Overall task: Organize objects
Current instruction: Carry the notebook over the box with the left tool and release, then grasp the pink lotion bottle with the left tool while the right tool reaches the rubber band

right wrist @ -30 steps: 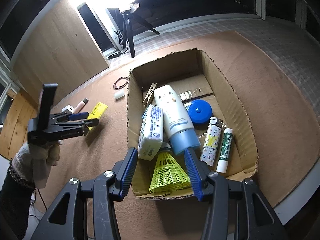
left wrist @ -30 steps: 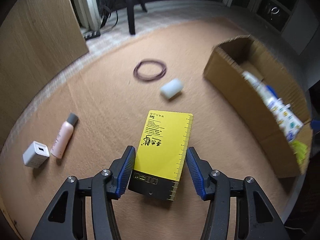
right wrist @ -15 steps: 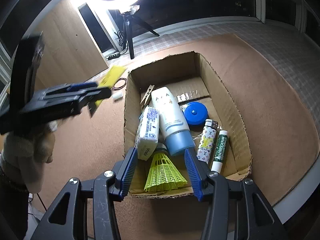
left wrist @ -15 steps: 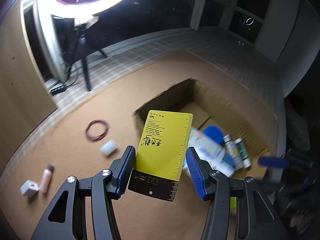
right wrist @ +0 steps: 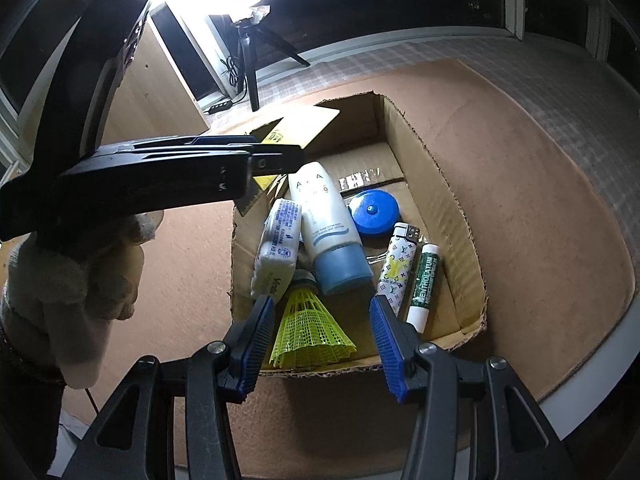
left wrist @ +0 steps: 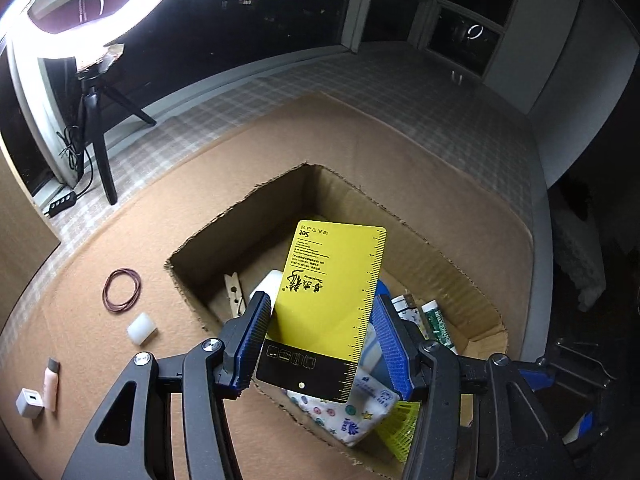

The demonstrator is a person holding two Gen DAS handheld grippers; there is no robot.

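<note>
Left gripper (left wrist: 320, 344) clamping yellow card (left wrist: 332, 304), hovering over cardboard box (left wrist: 460, 276); next, probably releasing inside. Right gripper (right wrist: 322, 330) gaping wide, carrying nothing.

Below the left gripper (left wrist: 320, 344) and its yellow card (left wrist: 334, 300), the cardboard box (left wrist: 448, 272) was crowded at its near end by the tissue pack (right wrist: 276, 252), lotion tube (right wrist: 328, 232), shuttlecock (right wrist: 310, 332), lighter (right wrist: 398, 268) and balm stick (right wrist: 426, 284). Bare box floor lay beyond the card toward the far corner.
</note>
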